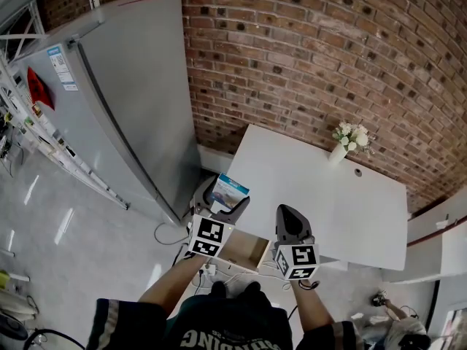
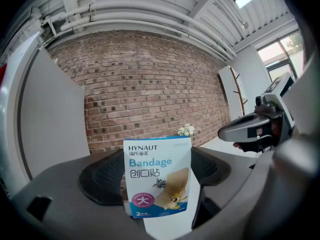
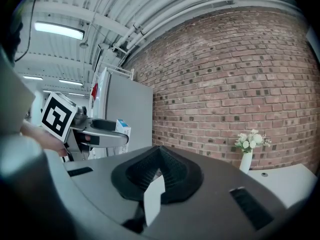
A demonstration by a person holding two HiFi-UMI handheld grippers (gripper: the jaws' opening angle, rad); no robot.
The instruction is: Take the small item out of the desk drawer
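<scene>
Pinched upright in left gripper (image 1: pixel 227 204): Hynaut bandage box (image 2: pixel 157 176), raised clear of open desk drawer (image 1: pixel 246 249), at its 11 o'clock. Pressed together on nothing: right gripper (image 3: pixel 159 160), just beside the left at 3 o'clock. Open room across white desk (image 1: pixel 343 210); only a flower vase (image 1: pixel 347 141) near far edge, 1 o'clock. Hemmed by grey refrigerator (image 1: pixel 128 100) at 10 o'clock, brick wall (image 1: pixel 306 57) at 12. Drawer's left side cut off behind marker cube.
</scene>
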